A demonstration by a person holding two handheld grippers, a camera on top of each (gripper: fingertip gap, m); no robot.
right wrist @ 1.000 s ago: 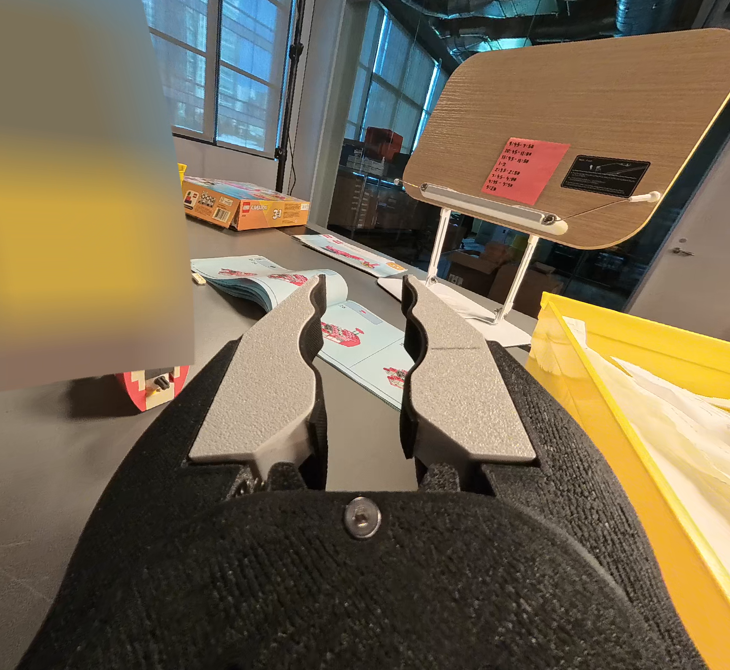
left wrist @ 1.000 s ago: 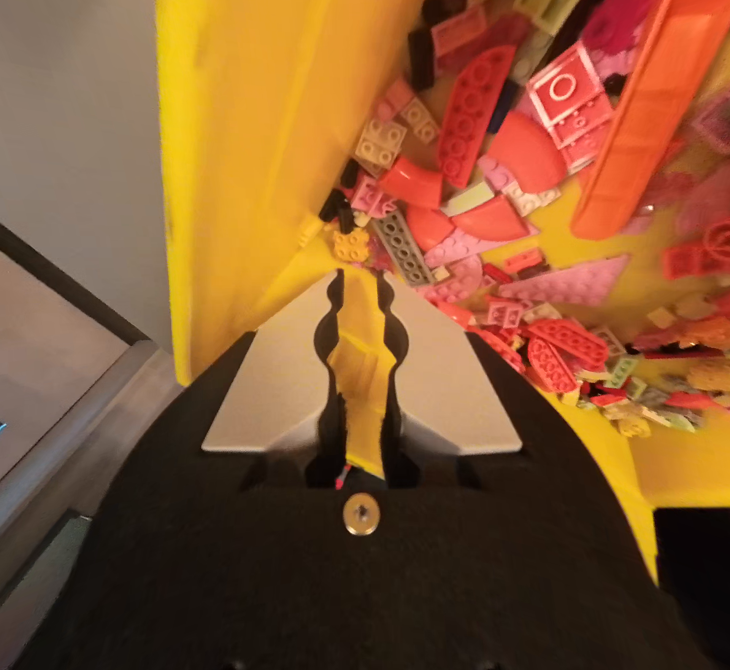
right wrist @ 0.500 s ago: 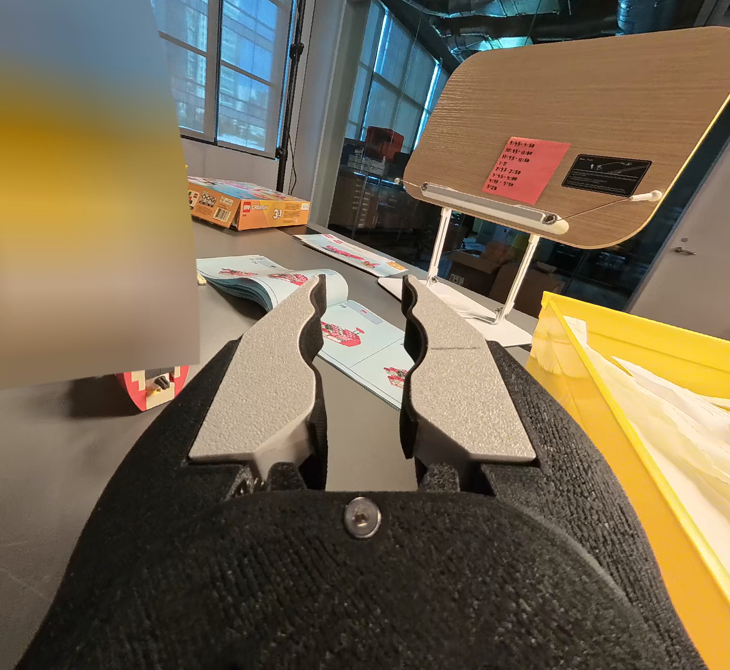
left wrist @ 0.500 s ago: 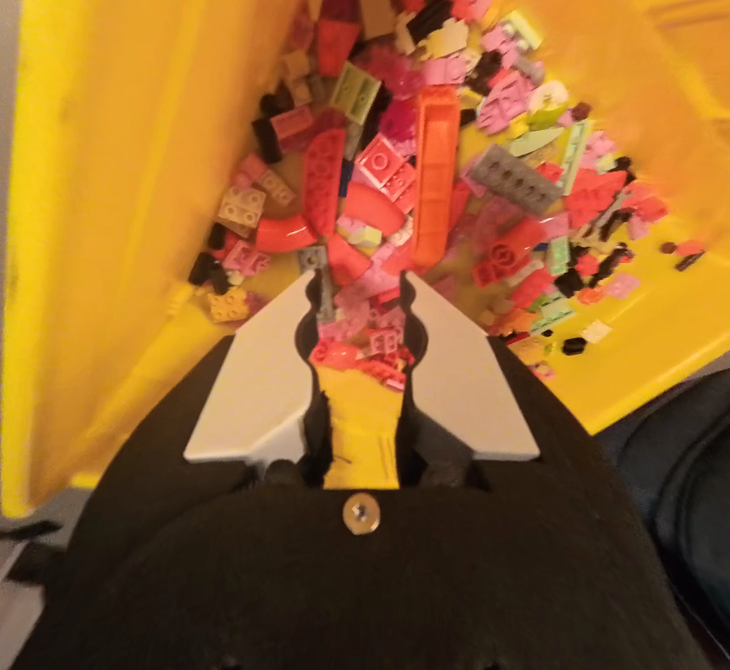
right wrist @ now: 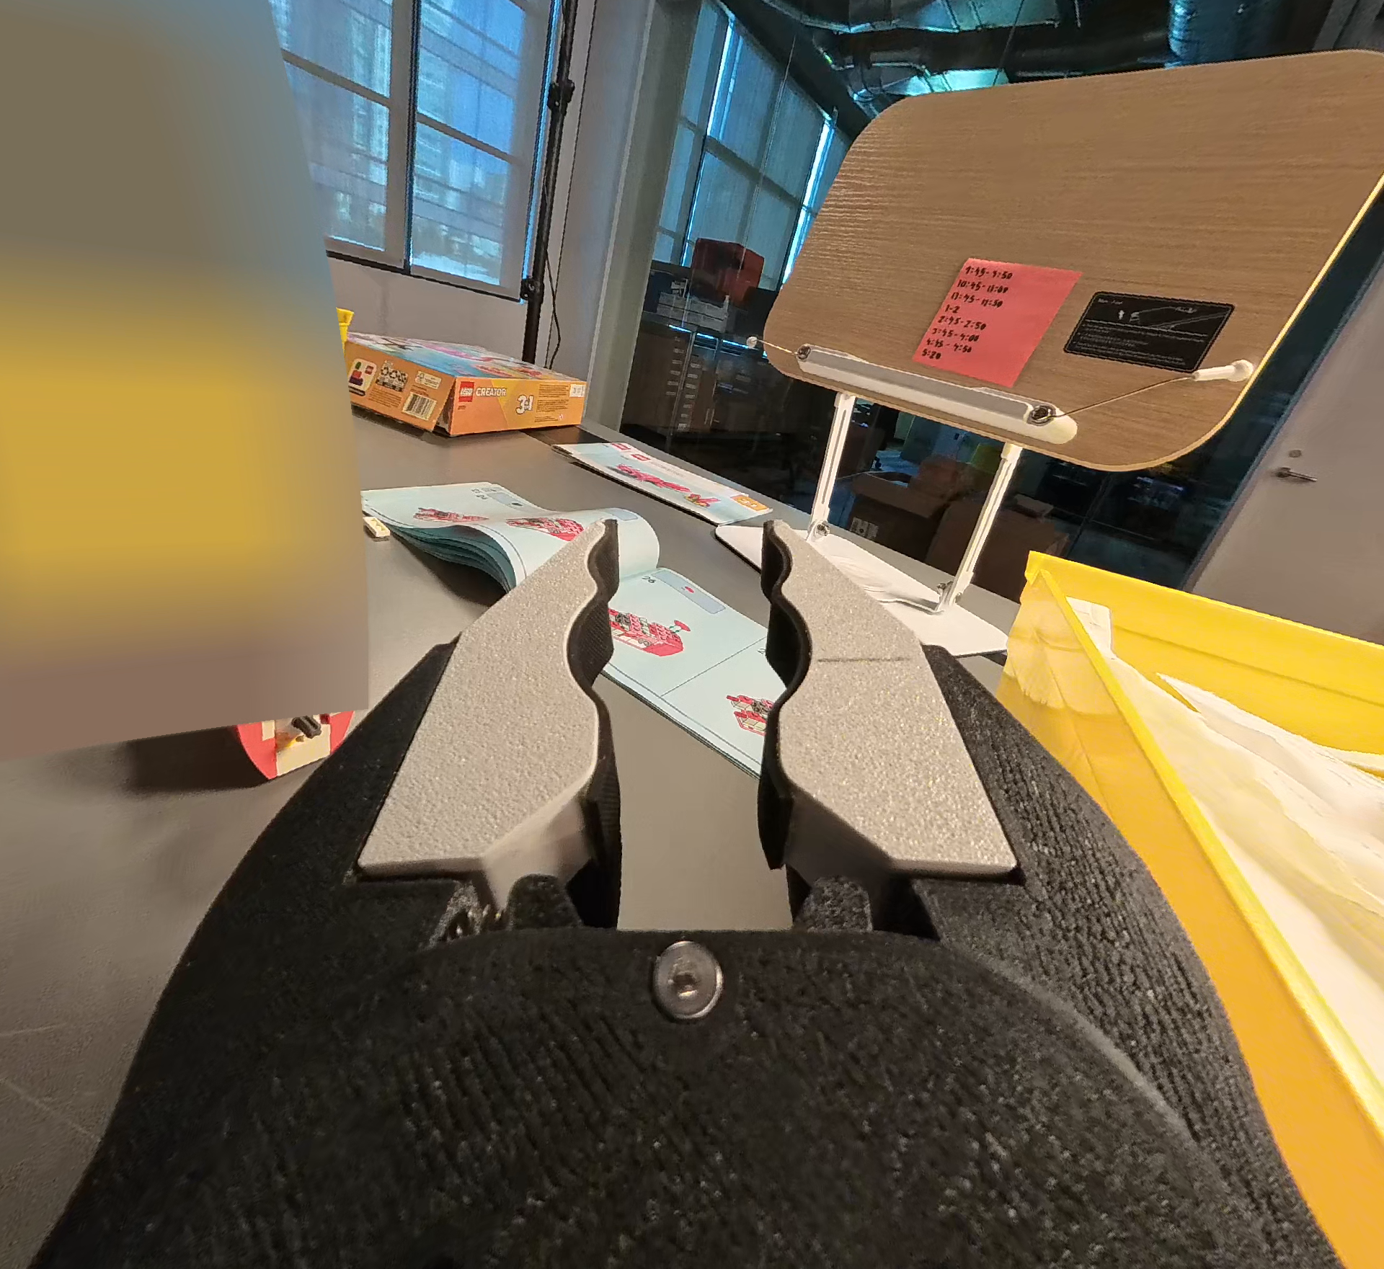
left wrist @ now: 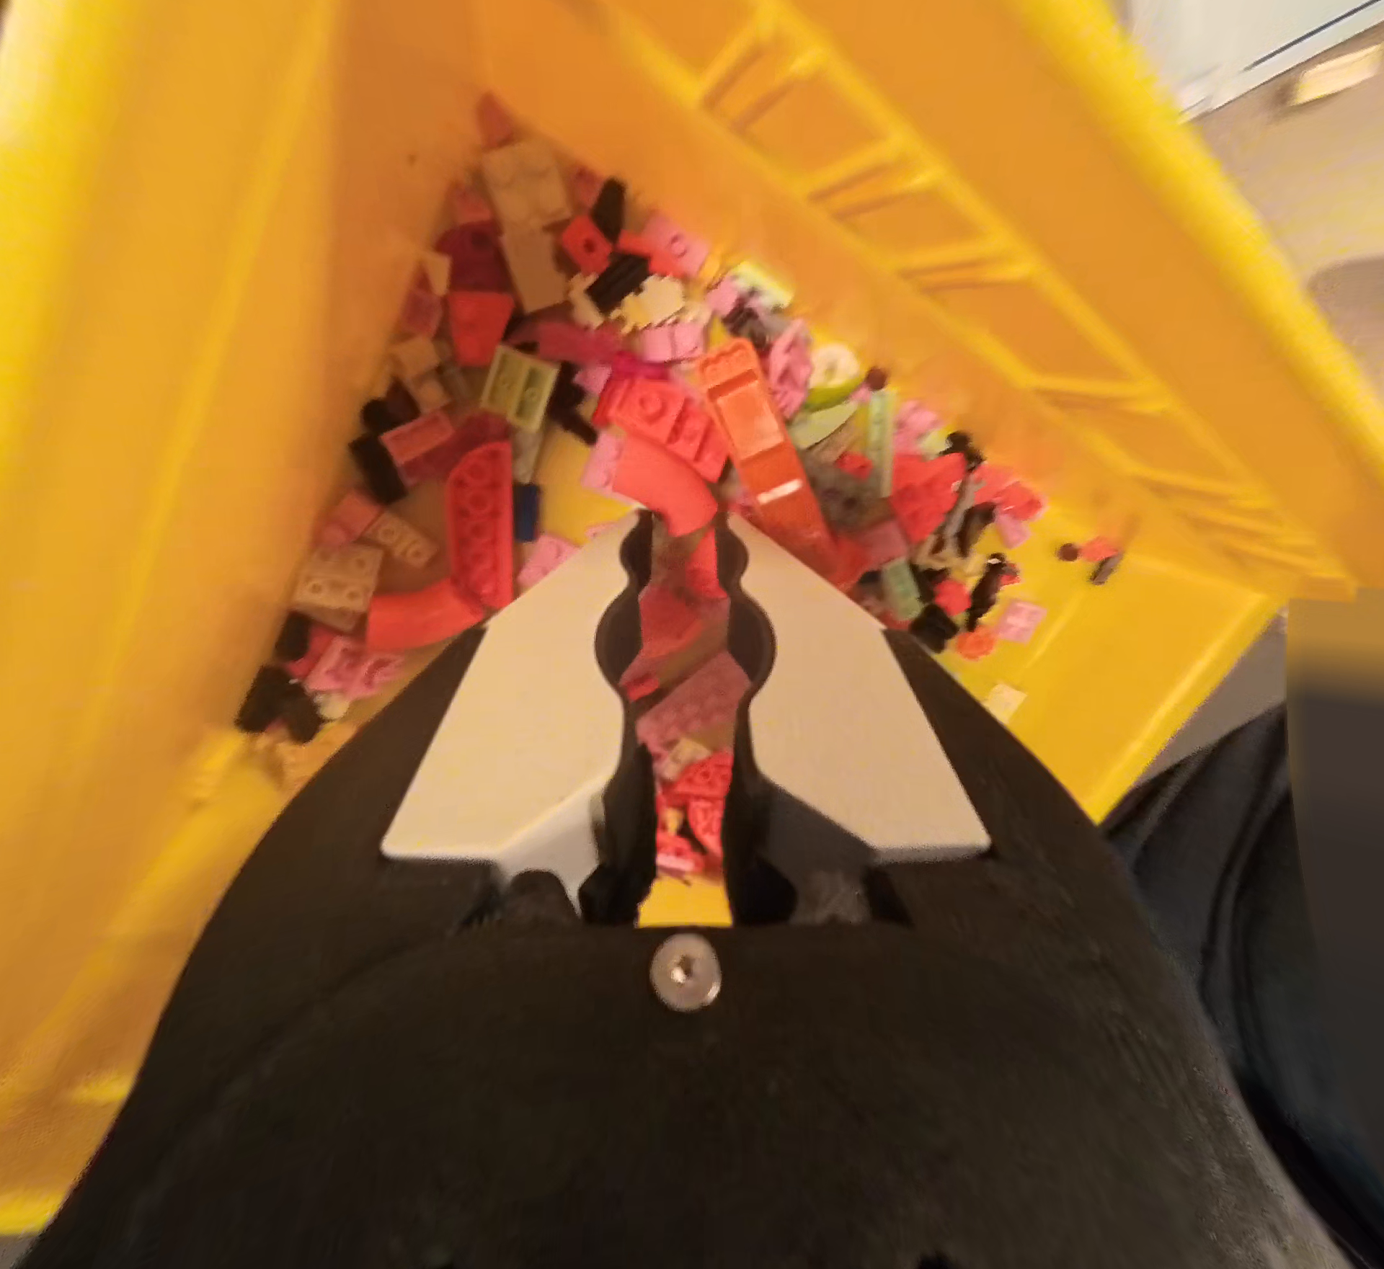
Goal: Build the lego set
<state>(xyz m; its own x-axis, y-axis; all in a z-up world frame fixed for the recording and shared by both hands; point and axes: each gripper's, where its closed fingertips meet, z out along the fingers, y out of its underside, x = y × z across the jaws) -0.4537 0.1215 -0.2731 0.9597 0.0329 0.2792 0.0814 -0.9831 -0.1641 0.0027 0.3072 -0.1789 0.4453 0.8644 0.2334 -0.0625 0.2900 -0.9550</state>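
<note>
Your left gripper point(left wrist: 680, 522), inside the yellow bin point(left wrist: 187, 335), has its fingers narrowed around a curved red brick point(left wrist: 666, 484) at the tips; whether they press it, I cannot tell. Your right gripper point(right wrist: 689, 559), fingers apart and holding nothing, hovers above the open booklet point(right wrist: 674, 634) on the table point(right wrist: 150, 896).

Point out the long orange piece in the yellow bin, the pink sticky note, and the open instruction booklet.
long orange piece point(left wrist: 756, 439), left wrist view, its flat upper face.
pink sticky note point(right wrist: 992, 320), right wrist view, its middle.
open instruction booklet point(right wrist: 674, 626), right wrist view, its flat right-hand page.
</note>
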